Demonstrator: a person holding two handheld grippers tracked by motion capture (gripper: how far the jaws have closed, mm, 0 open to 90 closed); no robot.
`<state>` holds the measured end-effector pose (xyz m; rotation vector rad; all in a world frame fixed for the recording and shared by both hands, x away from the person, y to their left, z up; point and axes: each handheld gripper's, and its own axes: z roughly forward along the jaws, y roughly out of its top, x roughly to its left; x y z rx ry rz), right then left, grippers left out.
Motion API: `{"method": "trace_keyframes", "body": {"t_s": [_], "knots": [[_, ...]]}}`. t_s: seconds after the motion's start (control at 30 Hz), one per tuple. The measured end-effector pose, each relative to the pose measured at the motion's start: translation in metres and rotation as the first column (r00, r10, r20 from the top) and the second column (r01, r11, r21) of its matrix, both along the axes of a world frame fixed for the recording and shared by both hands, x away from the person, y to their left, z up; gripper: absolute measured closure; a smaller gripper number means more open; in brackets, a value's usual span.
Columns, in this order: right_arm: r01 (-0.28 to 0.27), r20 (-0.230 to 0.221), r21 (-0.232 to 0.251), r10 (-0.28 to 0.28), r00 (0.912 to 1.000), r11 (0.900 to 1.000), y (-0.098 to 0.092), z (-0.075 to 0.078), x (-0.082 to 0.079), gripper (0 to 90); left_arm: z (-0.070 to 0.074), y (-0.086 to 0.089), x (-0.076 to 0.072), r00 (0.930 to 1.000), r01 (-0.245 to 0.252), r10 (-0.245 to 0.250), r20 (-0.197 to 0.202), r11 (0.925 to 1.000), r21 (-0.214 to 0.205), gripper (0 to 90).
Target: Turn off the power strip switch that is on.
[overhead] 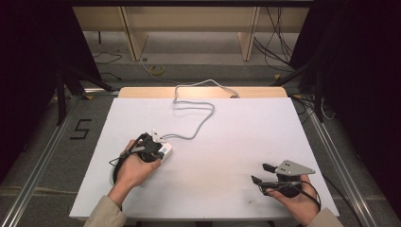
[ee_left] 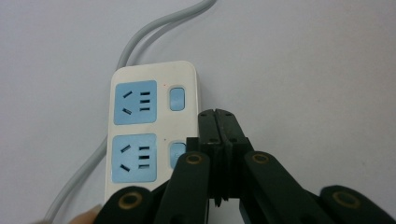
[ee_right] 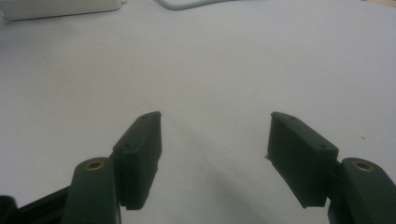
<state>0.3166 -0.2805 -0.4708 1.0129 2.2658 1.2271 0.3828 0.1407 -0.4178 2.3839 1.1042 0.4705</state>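
- The left gripper point(ee_left: 217, 114) has its jaws pressed together on nothing, tips over the right edge of the white power strip point(ee_left: 154, 126) by its blue switches
- The strip's grey cord point(overhead: 194, 120) snakes toward the table's point(overhead: 227, 189) far edge
- The right gripper point(ee_right: 215, 140) gapes wide over bare white tabletop, well apart

One white plastic power strip point(ee_left: 154, 126) lies just ahead of the left gripper's jaws, touching their left side. It carries two pale blue socket panels point(ee_left: 135, 102) and two small blue rounded switches point(ee_left: 176, 98). Two grey cable runs point(ee_left: 144, 39) leave its far end. Two black two-jaw grippers point(overhead: 262, 173) sit over one white rectangular tabletop point(overhead: 227, 142).
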Motion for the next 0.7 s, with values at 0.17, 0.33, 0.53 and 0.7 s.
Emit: {"method": "trace_keyframes", "body": {"t_s": [0.17,0.33,0.53,0.7], "knots": [[0.000,0.000,-0.001,0.000,1.0000,1.0000,0.000,0.000,0.000,36.0,0.001,0.000,0.003,1.0000,-0.006,0.006,0.000,1.0000,0.001,89.9],[0.000,0.001,-0.001,0.000,1.0000,1.0000,0.000,0.000,0.000,36.1,0.002,-0.001,0.005,1.0000,-0.007,0.007,0.002,1.0000,0.003,89.9],[0.002,-0.002,-0.001,-0.002,1.0000,1.0000,0.000,0.000,0.000,36.0,0.003,-0.004,0.009,1.0000,-0.006,0.006,0.006,0.9999,0.011,89.9],[0.000,0.002,-0.001,0.000,1.0000,1.0000,0.000,0.000,0.000,36.1,0.005,-0.006,0.012,1.0000,-0.007,0.007,0.004,0.9999,0.010,89.9]]}}
